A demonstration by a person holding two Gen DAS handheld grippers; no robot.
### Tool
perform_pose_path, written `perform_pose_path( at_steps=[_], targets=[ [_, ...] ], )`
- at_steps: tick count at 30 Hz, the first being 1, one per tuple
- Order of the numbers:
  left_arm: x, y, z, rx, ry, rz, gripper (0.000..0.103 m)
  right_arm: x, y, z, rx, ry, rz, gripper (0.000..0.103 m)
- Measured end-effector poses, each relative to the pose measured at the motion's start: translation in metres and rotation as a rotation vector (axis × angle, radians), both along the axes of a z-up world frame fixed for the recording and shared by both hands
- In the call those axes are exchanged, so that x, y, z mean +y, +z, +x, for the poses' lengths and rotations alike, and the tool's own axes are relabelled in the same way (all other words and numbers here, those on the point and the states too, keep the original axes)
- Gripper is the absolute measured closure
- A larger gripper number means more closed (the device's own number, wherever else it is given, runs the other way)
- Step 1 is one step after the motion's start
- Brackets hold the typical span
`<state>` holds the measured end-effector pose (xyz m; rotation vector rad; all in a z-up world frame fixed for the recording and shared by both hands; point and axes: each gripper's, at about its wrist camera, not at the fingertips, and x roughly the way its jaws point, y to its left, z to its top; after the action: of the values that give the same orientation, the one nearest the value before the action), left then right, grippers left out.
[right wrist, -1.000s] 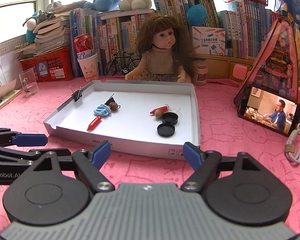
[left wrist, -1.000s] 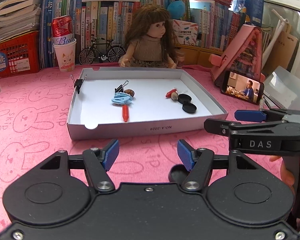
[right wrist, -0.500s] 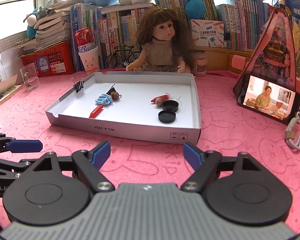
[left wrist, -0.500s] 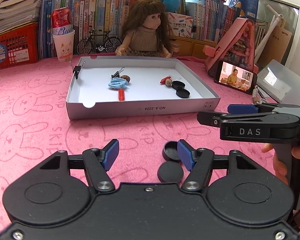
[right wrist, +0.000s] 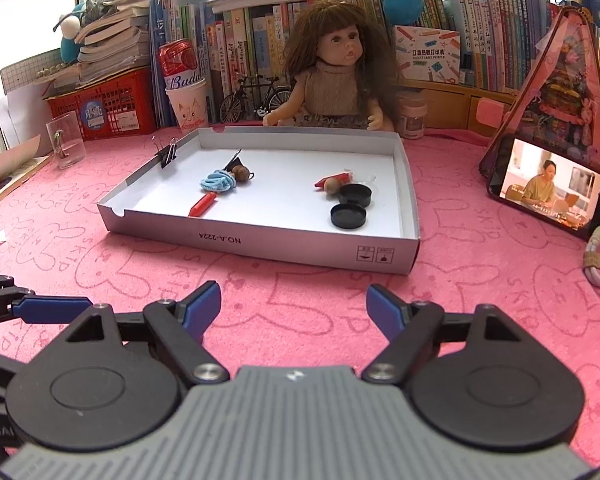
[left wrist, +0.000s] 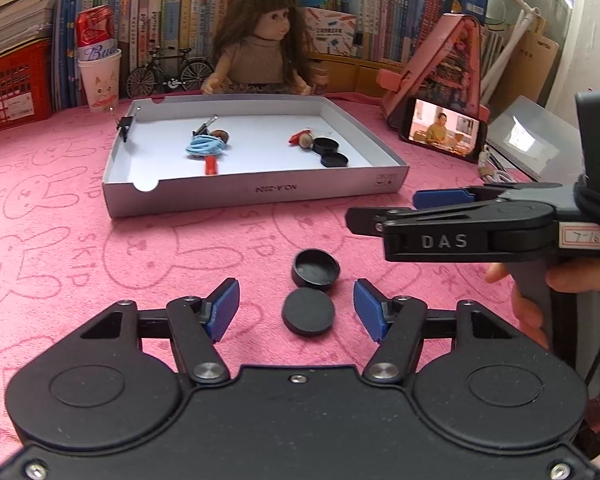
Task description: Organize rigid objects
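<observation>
A white box lid (left wrist: 256,194) (right wrist: 260,236) lies on the pink cloth and holds two black caps (left wrist: 331,152) (right wrist: 352,204), a red clip (left wrist: 211,165) (right wrist: 202,205), a blue hair tie (left wrist: 204,145) (right wrist: 217,181), beads and binder clips. Two more black caps lie on the cloth: an upturned one (left wrist: 315,268) and a flat one (left wrist: 309,316). My left gripper (left wrist: 296,312) is open, its pads on either side of the flat cap. My right gripper (right wrist: 294,312) is open and empty over bare cloth; it shows side-on in the left wrist view (left wrist: 452,228).
A doll (right wrist: 336,76), a toy bicycle (right wrist: 256,96), books, a red basket (right wrist: 108,106) and a cup with a can (right wrist: 184,88) line the back. A phone (right wrist: 552,188) leans at the right. A glass (right wrist: 66,144) stands at the left.
Both grippers have drawn back from the box lid. The two black caps on the cloth have come fully into the left wrist view, between the open fingers.
</observation>
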<state>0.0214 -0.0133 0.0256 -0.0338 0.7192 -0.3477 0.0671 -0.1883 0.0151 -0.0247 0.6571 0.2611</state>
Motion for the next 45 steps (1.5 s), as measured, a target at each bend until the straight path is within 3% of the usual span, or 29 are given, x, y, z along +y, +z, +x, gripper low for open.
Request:
perform_pose_path(
  at_steps=[8, 14, 27, 45],
  targets=[
    [-0.007, -0.01, -0.001, 0.038, -0.038, -0.009, 0.068, 0.002, -0.002, 0.001, 0.008, 0.006, -0.003, 0.015],
    [-0.009, -0.012, -0.001, 0.035, -0.035, 0.001, 0.075, 0.003, -0.004, 0.001, 0.015, 0.01, -0.005, 0.015],
    [0.009, -0.007, 0.007, 0.017, 0.058, 0.009, 0.075, 0.006, -0.006, -0.004, 0.001, 0.05, -0.01, 0.015],
    [0.028, -0.006, 0.018, 0.002, 0.149, 0.034, 0.075, 0.03, -0.014, -0.021, -0.012, 0.258, -0.016, 0.016]
  ],
)
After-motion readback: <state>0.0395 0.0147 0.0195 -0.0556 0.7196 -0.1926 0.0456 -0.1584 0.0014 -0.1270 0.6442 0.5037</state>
